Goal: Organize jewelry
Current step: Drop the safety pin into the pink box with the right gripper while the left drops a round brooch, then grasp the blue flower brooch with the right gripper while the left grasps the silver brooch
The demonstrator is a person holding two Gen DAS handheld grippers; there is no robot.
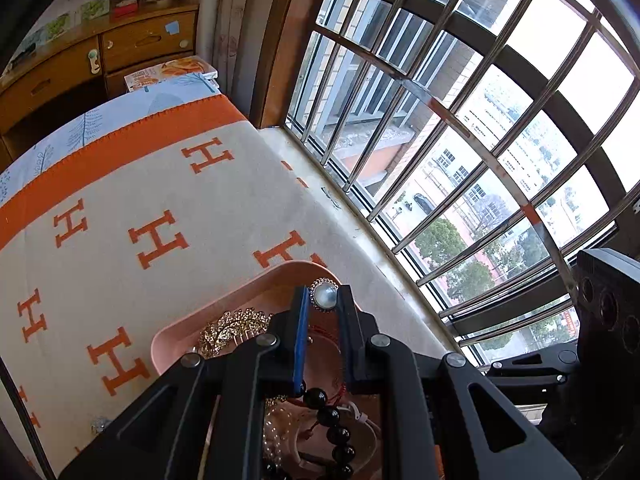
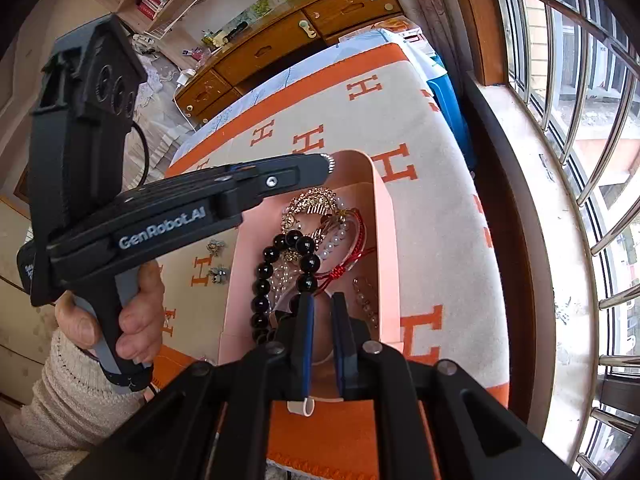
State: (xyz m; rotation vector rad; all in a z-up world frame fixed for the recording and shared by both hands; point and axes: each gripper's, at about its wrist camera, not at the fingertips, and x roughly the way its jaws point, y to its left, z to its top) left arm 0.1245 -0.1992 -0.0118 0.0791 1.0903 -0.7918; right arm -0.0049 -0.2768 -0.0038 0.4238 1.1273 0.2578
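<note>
A pink tray [image 1: 240, 284] [image 2: 384, 240] lies on the H-patterned cloth and holds a gold leaf comb [image 1: 236, 330] [image 2: 312, 200], a black bead bracelet [image 1: 336, 432] [image 2: 280, 264], pearls and a red cord bracelet [image 2: 352, 256]. My left gripper [image 1: 324, 294] is shut on a round pearl brooch [image 1: 324, 294] and holds it above the tray's far end; it shows from the side in the right wrist view [image 2: 330, 164]. My right gripper [image 2: 322, 300] hovers over the tray's near end, jaws a little apart, nothing clearly between them.
Two small silver earrings [image 2: 218, 260] lie on the cloth left of the tray; one shows in the left wrist view [image 1: 100, 426]. A barred window [image 1: 460, 120] and stone sill [image 2: 532, 200] run along the right. Wooden drawers [image 2: 280, 44] stand beyond the table.
</note>
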